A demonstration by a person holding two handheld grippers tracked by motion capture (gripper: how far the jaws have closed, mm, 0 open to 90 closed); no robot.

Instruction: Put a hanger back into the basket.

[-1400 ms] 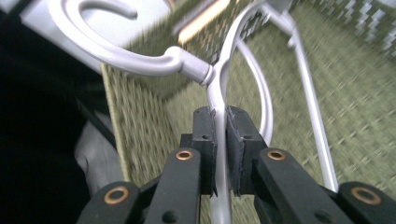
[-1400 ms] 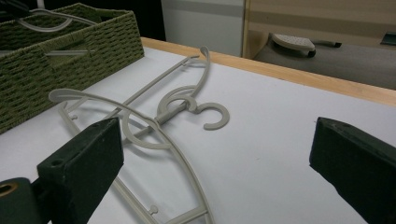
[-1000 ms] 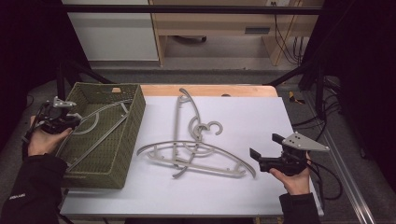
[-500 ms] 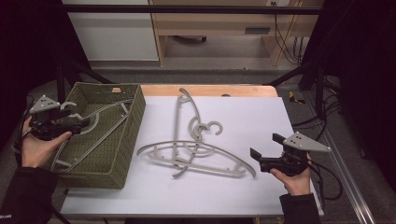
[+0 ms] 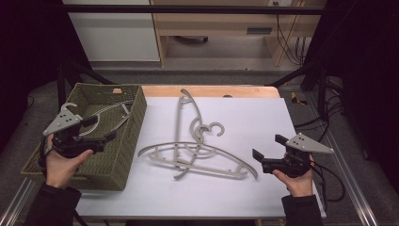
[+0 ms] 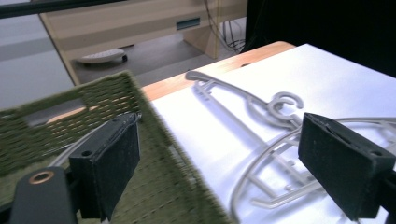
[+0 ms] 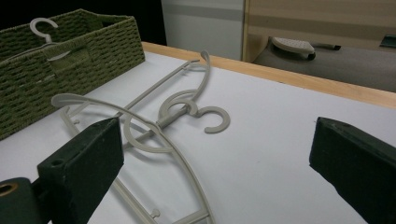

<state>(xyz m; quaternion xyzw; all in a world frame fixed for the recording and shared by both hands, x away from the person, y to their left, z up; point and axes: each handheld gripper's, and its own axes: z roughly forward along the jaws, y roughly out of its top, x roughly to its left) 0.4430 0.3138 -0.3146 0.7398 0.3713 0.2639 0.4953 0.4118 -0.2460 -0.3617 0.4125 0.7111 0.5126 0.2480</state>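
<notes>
Left gripper (image 5: 101, 128) over the green basket (image 5: 123, 157), jaws just opened and empty, a hanger (image 5: 110, 111) lying inside; right gripper (image 5: 266, 153) gapes beside two hangers (image 5: 200, 155) on the table (image 5: 244, 113)

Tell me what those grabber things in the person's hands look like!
Each hand holds a black gripper, the left gripper and the right gripper. Both have two blocky black jaws and a grey three-cornered plate on top. A black cable trails from the right one. The person wears dark sleeves.

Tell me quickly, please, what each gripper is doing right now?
Left gripper: open, jaws just opened, nothing between them.
Right gripper: open, holding nothing.
</notes>
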